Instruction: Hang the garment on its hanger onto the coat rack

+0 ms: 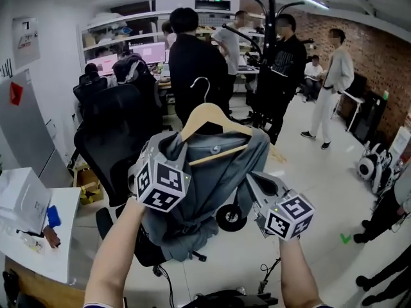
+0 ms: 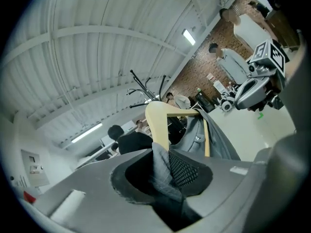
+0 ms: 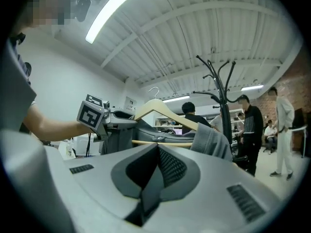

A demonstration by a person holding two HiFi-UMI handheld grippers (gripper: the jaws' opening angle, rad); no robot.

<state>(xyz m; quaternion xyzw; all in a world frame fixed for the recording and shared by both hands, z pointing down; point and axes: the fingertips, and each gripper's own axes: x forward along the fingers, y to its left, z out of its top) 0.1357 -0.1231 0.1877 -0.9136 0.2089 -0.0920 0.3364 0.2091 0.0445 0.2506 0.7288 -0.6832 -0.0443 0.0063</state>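
Held in mid-air, near: garment (image 1: 215, 172) on hanger (image 1: 209, 116), left gripper (image 1: 168, 149) and right gripper (image 1: 255, 179) each clamped on cloth. Keep level, raise hook (image 1: 204, 85) over far-right rack (image 1: 270, 24) arm, then lower.

Head view sits high, looking forward and steeply down, close over the hanger (image 1: 212, 124). Left gripper view looks rightward along its jaws, right gripper view leftward, both very near. All three share hanger, garment (image 1: 205, 172), far coat rack (image 1: 268, 43).
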